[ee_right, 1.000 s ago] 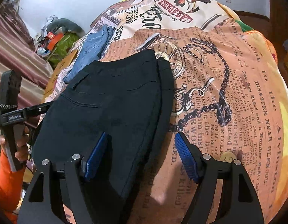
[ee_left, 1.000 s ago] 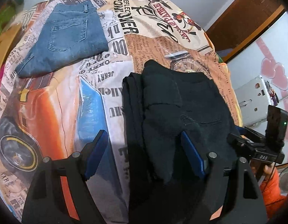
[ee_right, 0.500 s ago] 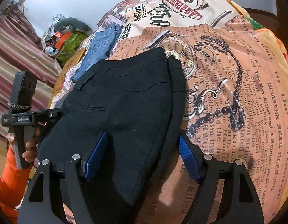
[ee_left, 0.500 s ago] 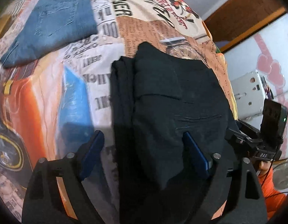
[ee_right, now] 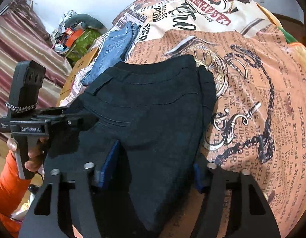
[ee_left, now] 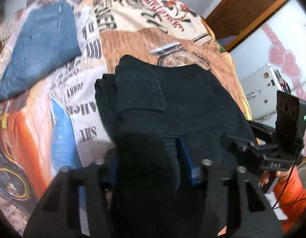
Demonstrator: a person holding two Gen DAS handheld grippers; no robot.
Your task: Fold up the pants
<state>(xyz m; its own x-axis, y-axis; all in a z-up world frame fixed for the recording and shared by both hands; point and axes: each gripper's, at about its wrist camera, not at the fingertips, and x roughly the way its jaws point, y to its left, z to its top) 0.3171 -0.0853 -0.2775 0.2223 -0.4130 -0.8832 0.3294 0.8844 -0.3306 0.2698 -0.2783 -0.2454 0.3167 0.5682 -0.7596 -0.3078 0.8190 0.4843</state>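
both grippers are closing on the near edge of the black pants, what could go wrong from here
1. The black pants are folded in several layers, so each closing hand-held gripper, left and right, may catch only the top layers and leave the lower ones on the bedspread.
2. If one side lifts ahead of the other, the fold may skew.
3. The blue jeans lie nearby, and the pants could land on them.

— Pants position? 
— Lying folded on the bedspread, near edge toward both grippers.
— Left gripper?
— At pants' left near corner, jaws closing, fabric between them.
— Right gripper?
— At right near corner, jaws closing around the cloth.
— Anything else?
— Jeans lie well beyond, to the left, apart from the pants.
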